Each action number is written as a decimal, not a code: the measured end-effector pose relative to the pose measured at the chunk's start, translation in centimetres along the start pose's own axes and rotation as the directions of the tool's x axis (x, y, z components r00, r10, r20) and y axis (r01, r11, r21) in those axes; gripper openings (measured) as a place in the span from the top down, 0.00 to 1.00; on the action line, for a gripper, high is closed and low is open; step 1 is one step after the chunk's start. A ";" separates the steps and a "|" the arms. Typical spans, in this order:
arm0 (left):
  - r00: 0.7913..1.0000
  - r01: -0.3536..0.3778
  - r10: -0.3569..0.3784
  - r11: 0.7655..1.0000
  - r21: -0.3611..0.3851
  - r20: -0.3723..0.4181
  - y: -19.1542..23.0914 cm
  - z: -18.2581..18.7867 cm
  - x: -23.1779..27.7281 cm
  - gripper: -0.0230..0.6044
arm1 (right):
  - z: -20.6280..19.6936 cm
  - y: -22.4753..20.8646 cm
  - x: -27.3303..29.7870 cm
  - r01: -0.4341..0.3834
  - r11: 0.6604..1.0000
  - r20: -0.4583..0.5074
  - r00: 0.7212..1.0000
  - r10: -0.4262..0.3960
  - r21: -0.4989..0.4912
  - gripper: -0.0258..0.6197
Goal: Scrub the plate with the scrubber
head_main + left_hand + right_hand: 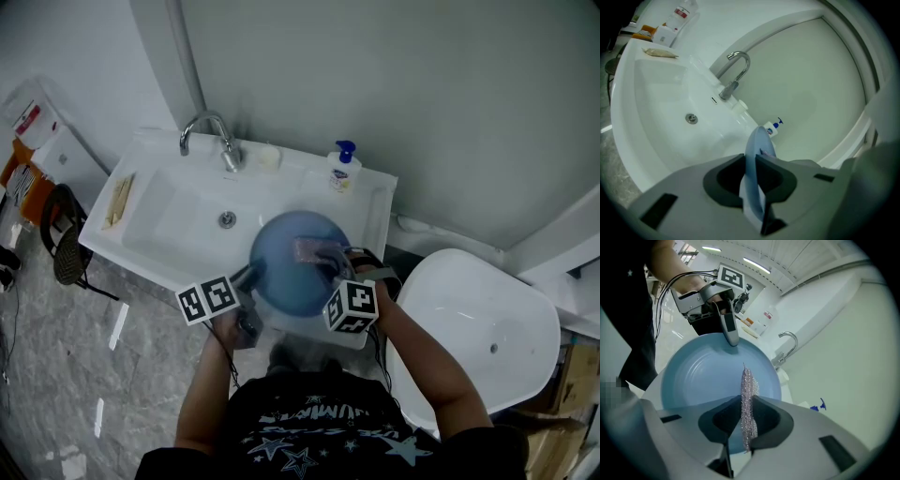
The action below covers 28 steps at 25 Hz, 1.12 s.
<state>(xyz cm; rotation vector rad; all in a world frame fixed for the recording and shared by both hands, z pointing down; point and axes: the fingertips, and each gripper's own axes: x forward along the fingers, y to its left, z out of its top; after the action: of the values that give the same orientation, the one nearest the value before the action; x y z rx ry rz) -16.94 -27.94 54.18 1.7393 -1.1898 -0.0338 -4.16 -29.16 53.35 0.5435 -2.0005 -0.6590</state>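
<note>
A round blue plate [293, 262] is held over the front right of the white sink [178, 220]. My left gripper [247, 278] is shut on the plate's left rim; in the left gripper view the plate [755, 159] runs edge-on between the jaws. My right gripper [330, 267] is shut on a silvery mesh scrubber [748, 401], which stands upright between its jaws. The scrubber [314, 251] lies against the plate's upper face [708, 376], right of its middle. The left gripper [727, 331] shows at the plate's far rim in the right gripper view.
A chrome tap [211, 136] stands at the sink's back, a bar of soap [269, 157] and a pump bottle [344, 169] to its right. A drain [227, 219] sits mid-basin. A wooden brush [119, 199] lies on the left ledge. A white toilet [478, 328] is at right.
</note>
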 end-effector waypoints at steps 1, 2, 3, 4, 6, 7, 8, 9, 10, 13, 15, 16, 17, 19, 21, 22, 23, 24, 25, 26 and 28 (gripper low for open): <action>1.000 -0.003 0.003 1.000 -0.007 0.005 0.1 0.1 0.1 0.88 | -0.1 0.2 -0.1 -0.004 1.000 -0.004 1.000 0.004 0.015 0.84; 1.000 -0.006 0.006 1.000 -0.014 0.010 0.1 0.3 0.1 0.88 | -0.2 0.4 -0.2 -0.008 1.000 -0.007 1.000 0.008 0.028 0.84; 1.000 -0.008 0.009 1.000 -0.020 0.015 0.2 0.4 0.2 0.88 | -0.3 0.7 -0.3 -0.011 0.999 -0.009 1.000 0.012 0.039 0.84; 1.000 -0.011 0.011 1.000 -0.027 0.021 0.2 0.5 0.3 0.88 | -0.4 0.9 -0.4 -0.014 0.998 -0.011 1.000 0.015 0.053 0.84; 0.999 -0.015 0.016 0.999 -0.039 0.031 0.3 0.7 0.5 0.88 | -0.5 1.3 -0.6 -0.021 0.996 -0.012 1.000 0.022 0.086 0.84; 0.999 -0.017 0.019 0.999 -0.045 0.036 0.3 0.9 0.6 0.88 | -0.5 1.5 -0.7 -0.025 0.994 -0.012 1.000 0.027 0.104 0.84; 0.999 -0.019 0.021 0.998 -0.051 0.040 0.3 0.9 0.7 0.88 | -0.5 1.7 -0.8 -0.030 0.992 -0.011 0.999 0.032 0.124 0.84; 0.999 -0.021 0.024 0.998 -0.057 0.045 0.4 1.0 0.8 0.88 | -0.5 1.9 -0.8 -0.035 0.989 -0.008 0.999 0.036 0.144 0.84; 0.998 -0.023 0.026 0.998 -0.063 0.050 0.4 1.1 1.0 0.88 | -0.5 2.1 -0.9 -0.039 0.986 -0.005 0.999 0.041 0.163 0.84; 0.997 -0.028 0.033 0.996 -0.081 0.064 0.6 1.2 1.1 0.88 | -0.2 2.6 -1.2 -0.052 0.976 0.007 0.999 0.052 0.209 0.84; 0.996 -0.033 0.040 0.995 -0.092 0.075 0.6 1.2 1.2 0.88 | 0.0 2.9 -1.4 -0.060 0.971 0.017 0.998 0.057 0.229 0.84; 0.996 -0.035 0.043 0.995 -0.096 0.080 0.6 1.3 1.2 0.88 | 0.1 3.0 -1.5 -0.064 0.969 0.022 0.998 0.061 0.239 0.84; 0.995 -0.037 0.046 0.994 -0.099 0.084 0.6 1.3 1.3 0.88 | 0.2 3.1 -1.6 -0.069 0.966 0.027 0.998 0.065 0.249 0.84; 0.994 -0.042 0.052 0.994 -0.104 0.093 0.6 1.4 1.3 0.88 | 0.5 3.4 -1.7 -0.081 0.960 0.037 0.997 0.074 0.270 0.84; 0.993 -0.048 0.060 0.992 -0.114 0.107 0.6 1.5 1.4 0.87 | 0.9 3.8 -1.9 -0.099 0.950 0.051 0.995 0.088 0.295 0.84; 0.991 -0.051 0.065 0.992 -0.119 0.115 0.7 1.6 1.4 0.87 | 1.1 4.1 -1.9 -0.112 0.944 0.062 0.993 0.098 0.310 0.84; 0.990 -0.055 0.070 0.991 -0.123 0.123 0.8 1.6 1.4 0.87 | 1.5 4.3 -2.0 -0.126 0.937 0.074 0.991 0.107 0.325 0.84; 0.989 -0.059 0.075 0.990 -0.126 0.129 0.8 1.7 1.3 0.87 | 1.8 4.6 -2.0 -0.138 0.931 0.087 0.990 0.115 0.338 0.84; 0.988 -0.062 0.079 0.990 -0.126 0.133 0.9 1.7 1.3 0.87 | 2.2 4.7 -2.1 -0.147 0.926 0.099 0.988 0.120 0.347 0.84; 0.987 -0.065 0.082 0.990 -0.126 0.136 0.9 1.7 1.3 0.87 | 2.5 4.8 -2.1 -0.155 0.922 0.110 0.986 0.124 0.354 0.84; 0.987 -0.068 0.085 0.990 -0.122 0.134 1.0 1.6 1.3 0.87 | 2.9 4.7 -2.2 -0.164 0.915 0.129 0.984 0.125 0.369 0.84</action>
<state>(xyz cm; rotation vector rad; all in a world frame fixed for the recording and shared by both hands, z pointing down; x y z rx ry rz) -17.81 -30.04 54.71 1.6086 -1.3290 -0.1779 -6.19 -23.53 53.74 0.5893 -2.2565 -0.2089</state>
